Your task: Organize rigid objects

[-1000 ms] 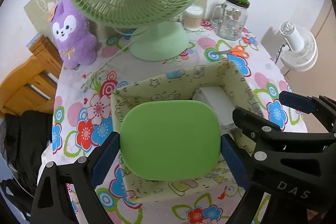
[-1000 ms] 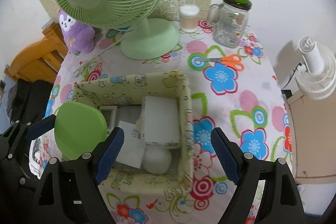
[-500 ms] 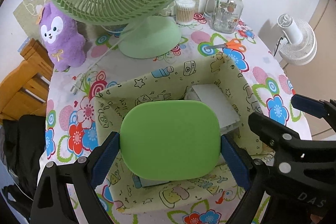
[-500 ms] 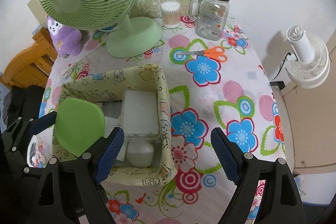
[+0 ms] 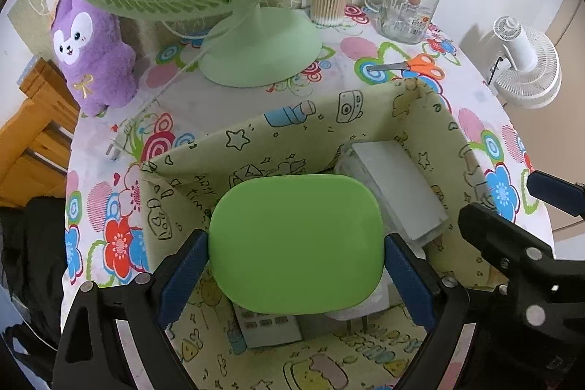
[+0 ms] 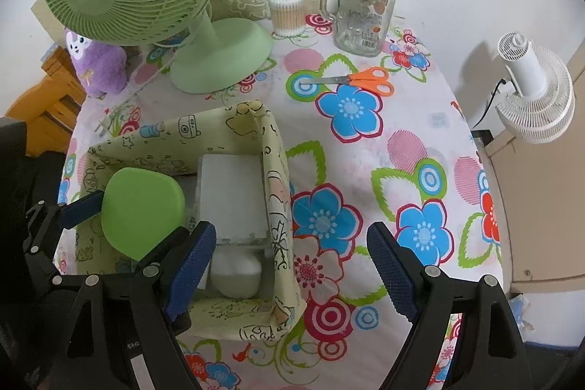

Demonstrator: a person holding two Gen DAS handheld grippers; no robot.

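Holding the green lid (image 5: 296, 243) clamped in my left tongs (image 5: 296, 262) right over the fabric bin (image 5: 365, 119) so it drops inside, while my right tongs (image 6: 292, 262) hang wide and empty beside the bin, above the worktop (image 6: 402, 119).

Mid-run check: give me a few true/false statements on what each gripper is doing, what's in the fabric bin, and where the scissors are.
1. The left gripper is clamped on the green lid. True.
2. The right gripper holds the scissors. False: its jaws are open and empty; the scissors lie on the tablecloth beyond the bin.
3. The green lid is held over the fabric bin. True.
4. The fabric bin is empty. False: a white box and a white rounded object lie inside.
5. The glass jar stands inside the bin. False: it stands on the tablecloth near the wall.
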